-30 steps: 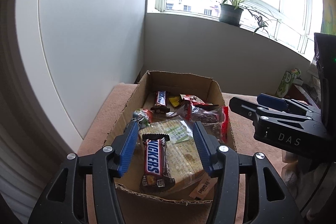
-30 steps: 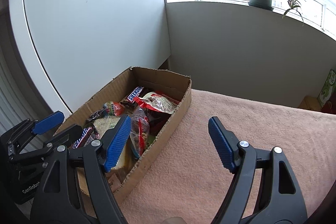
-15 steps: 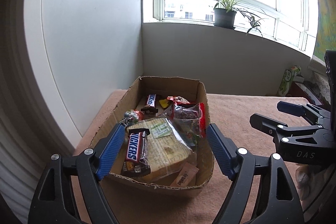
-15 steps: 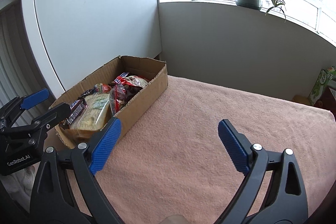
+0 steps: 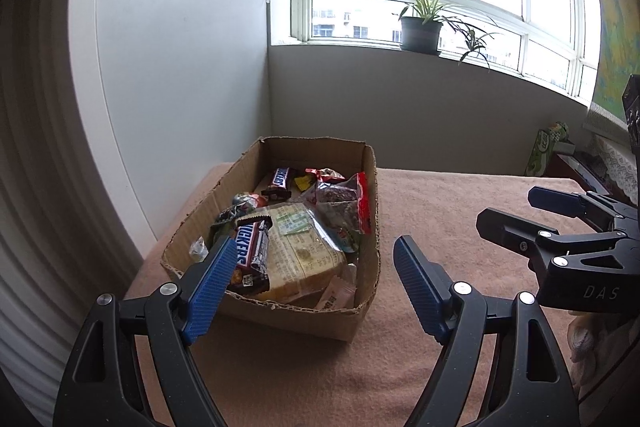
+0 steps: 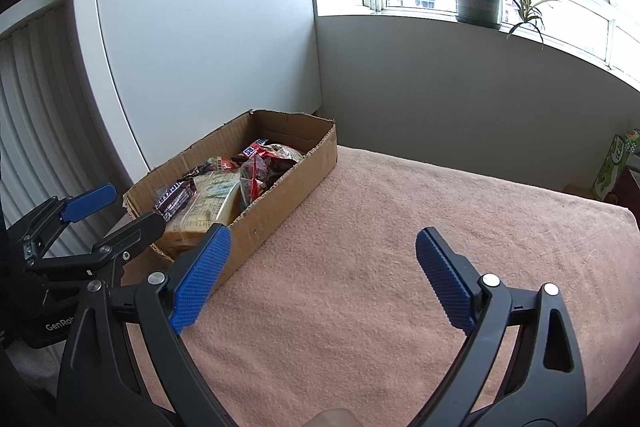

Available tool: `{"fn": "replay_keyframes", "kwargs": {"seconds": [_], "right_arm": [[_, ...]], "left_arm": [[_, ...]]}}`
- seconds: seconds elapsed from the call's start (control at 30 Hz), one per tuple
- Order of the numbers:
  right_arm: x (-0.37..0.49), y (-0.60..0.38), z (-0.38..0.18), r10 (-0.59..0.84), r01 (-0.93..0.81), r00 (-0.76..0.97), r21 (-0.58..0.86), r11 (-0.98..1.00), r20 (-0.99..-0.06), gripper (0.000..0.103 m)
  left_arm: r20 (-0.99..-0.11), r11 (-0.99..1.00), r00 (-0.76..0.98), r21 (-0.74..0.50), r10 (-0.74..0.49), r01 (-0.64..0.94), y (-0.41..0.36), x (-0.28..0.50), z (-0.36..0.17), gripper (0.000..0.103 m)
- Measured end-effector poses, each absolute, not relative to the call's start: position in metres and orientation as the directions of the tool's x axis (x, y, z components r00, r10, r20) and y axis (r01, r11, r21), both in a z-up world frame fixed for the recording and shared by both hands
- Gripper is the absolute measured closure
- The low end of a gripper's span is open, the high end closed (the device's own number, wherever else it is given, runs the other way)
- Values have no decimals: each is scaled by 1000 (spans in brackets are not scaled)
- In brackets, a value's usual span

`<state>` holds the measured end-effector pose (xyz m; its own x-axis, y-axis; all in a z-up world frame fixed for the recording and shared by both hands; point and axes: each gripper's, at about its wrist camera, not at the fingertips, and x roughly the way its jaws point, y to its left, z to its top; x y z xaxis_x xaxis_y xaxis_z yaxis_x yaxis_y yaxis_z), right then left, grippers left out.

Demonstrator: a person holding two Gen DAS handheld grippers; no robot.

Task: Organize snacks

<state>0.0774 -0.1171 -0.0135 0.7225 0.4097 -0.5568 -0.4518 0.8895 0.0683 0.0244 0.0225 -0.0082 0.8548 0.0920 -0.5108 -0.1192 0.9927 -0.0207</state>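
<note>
- And the left gripper has backed right off: a second ago its blue pads sat down either side of the Snickers bar in brown wrapper, now they hang short of the torn brown cardboard box, jaws spread wide and empty.
- That bar stays put, lying on the flat yellowish printed packet at the near end of the box, centre of the left view.
- Over in the right view, the right gripper has pulled away too, fingers wide apart with nothing between them, above bare pink towel-like table cover.
- The box has slid from lower left toward the middle left of that frame, looking smaller.
- Nothing loose shows on the cloth; every snack visible sits in the box, including the clear bag with red edge and a second Snickers at the far end.
- My read: the last drop is done, and this looks like wrap-up.
</note>
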Motion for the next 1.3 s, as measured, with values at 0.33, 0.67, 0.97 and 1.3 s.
{"fn": "replay_keyframes", "kwargs": {"seconds": [0.33,0.67,0.97,1.3], "right_arm": [[69,-114,-12,408,-454,733,56,889,-545,7],[70,-115,-13,402,-443,735,64,894,-546,7],[70,-114,-13,401,-443,735,62,895,-547,7],[71,-115,-14,395,-440,734,56,896,-552,7]], "left_arm": [[-521,988,845,-15,122,-152,23,22,-10,22],[-522,987,843,-16,131,-163,22,20,-11,22],[-521,985,843,-21,136,-172,24,19,-11,22],[-518,984,844,-24,137,-175,25,19,-10,22]]}}
